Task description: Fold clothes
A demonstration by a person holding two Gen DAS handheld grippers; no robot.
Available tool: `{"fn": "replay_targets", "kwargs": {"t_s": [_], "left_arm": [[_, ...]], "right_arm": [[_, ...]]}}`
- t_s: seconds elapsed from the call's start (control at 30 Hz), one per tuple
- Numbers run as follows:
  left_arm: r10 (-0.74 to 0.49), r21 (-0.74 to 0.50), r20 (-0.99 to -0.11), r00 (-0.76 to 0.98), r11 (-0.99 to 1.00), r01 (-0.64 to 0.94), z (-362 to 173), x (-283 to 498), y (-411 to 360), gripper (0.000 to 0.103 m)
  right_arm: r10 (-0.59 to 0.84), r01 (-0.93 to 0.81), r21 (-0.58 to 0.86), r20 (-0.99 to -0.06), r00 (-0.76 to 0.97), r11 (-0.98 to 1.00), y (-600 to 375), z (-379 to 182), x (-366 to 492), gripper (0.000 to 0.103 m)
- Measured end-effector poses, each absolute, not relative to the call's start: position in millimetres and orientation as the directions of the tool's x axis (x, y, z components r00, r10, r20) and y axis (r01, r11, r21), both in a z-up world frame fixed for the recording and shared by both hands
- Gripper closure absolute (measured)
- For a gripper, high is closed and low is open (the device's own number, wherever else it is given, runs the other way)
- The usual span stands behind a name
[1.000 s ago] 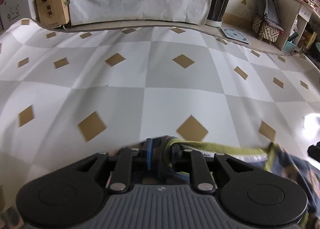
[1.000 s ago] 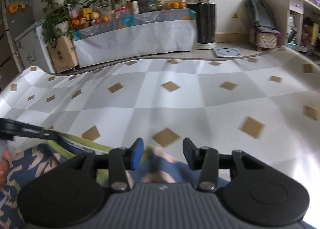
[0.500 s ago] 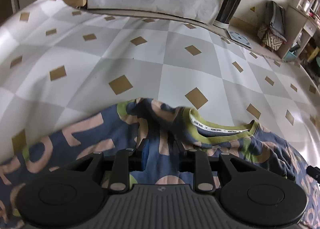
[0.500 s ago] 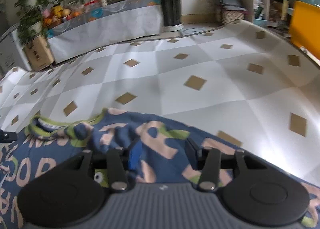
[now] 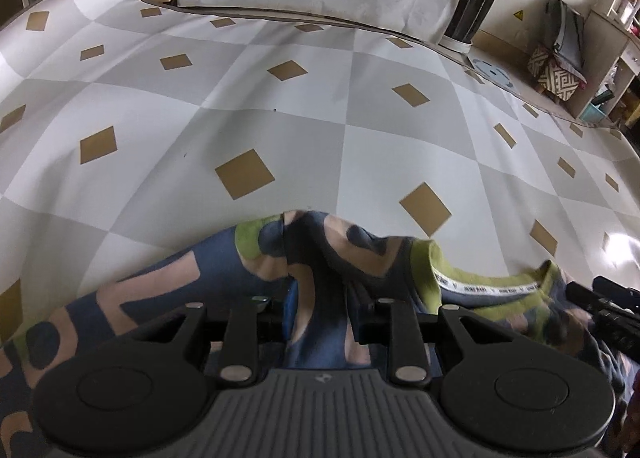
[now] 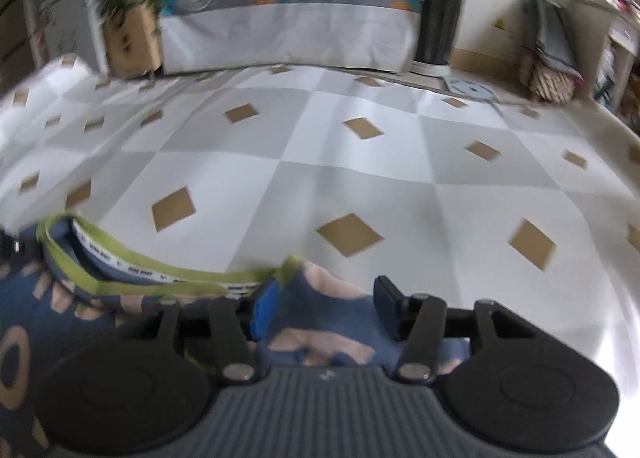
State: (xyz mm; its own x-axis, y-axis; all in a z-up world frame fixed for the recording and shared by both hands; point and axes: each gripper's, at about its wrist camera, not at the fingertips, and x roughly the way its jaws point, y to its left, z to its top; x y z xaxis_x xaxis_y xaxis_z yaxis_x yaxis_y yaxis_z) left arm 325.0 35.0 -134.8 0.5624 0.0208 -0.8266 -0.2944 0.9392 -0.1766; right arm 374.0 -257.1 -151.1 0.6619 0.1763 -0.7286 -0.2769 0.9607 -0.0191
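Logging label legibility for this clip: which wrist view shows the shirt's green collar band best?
The left wrist view: the collar band is sharp, its printed white tape visible. The right wrist view also shows the collar band, stretched longer across the frame, but motion blur smears it.

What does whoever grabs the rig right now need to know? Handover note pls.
Left gripper: jaws pinched on a bunch of the blue patterned shirt, beside its green collar.
Right gripper: cloth sits between the jaws, but they stand apart with a gap on the right side; grip unclear.
Shirt: neckline end held up between both grippers, over the checked mat.
Done: shirt picked up by the shoulders. No fold visible.
Left: confirm the right grip, lay flat, then fold.
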Motion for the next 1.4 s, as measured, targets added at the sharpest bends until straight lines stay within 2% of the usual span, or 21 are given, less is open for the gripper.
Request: {"fn": "replay_targets", "kwargs": {"t_s": [0.07,0.17,0.23,0.37,0.5,0.6,0.67,0.9,1.0,1.1,1.4], "left_arm": [[0.020,-0.170,-0.824,0.566,0.944,-0.282,-137.9,329.6,33.4,0.078],[0.035,-0.159,-0.822,0.569,0.945,-0.286,-142.4,334.6,33.6,0.077],[0.033,-0.171,-0.819,0.573,0.939,-0.299,-146.9,336.2,36.6,0.076],[0.046,-0.163,-0.809,0.587,0.940,-0.299,-150.9,337.6,37.8,0.075],[0.053,-0.157,-0.800,0.598,0.943,-0.294,-153.8,340.6,36.6,0.069],[0.084,-0.117,-0.796,0.599,0.950,-0.289,-155.1,343.1,34.4,0.069],[0.102,-0.101,-0.798,0.594,0.949,-0.298,-152.6,343.0,33.0,0.069],[0.087,-0.106,-0.793,0.603,0.955,-0.276,-149.9,337.9,21.5,0.069],[0.092,-0.094,-0.795,0.600,0.958,-0.271,-147.7,338.5,16.4,0.069],[0.059,-0.132,-0.780,0.624,0.957,-0.257,-138.2,340.8,11.8,0.069],[0.071,-0.093,-0.798,0.598,0.967,-0.239,-151.3,344.0,0.2,0.069]], "right_arm": [[0.152,-0.260,-0.038,-0.726,0.671,0.965,-255.6,-155.3,378.5,0.056],[0.116,-0.235,-0.067,-0.721,0.683,0.970,-253.5,-161.5,385.2,0.076],[0.092,-0.218,-0.086,-0.717,0.691,0.972,-252.1,-165.7,389.6,0.081],[0.043,-0.184,-0.124,-0.708,0.705,0.975,-249.2,-174.1,398.5,0.080],[0.004,-0.146,-0.142,-0.702,0.712,0.979,-250.9,-177.7,403.6,0.071],[0.002,-0.122,-0.124,-0.693,0.721,0.985,-256.6,-171.1,400.2,0.067],[0.025,-0.121,-0.092,-0.683,0.730,0.988,-262.5,-161.7,393.9,0.065],[0.258,-0.260,0.101,-0.679,0.688,0.960,-284.2,-136.3,362.4,0.063],[0.307,-0.315,0.117,-0.681,0.665,0.942,-272.1,-137.0,355.3,0.063],[0.363,-0.363,0.153,-0.691,0.625,0.919,-251.8,-141.1,352.5,0.063],[0.398,-0.502,0.085,-0.726,0.560,0.861,-182.1,-162.1,350.9,0.061]]}}
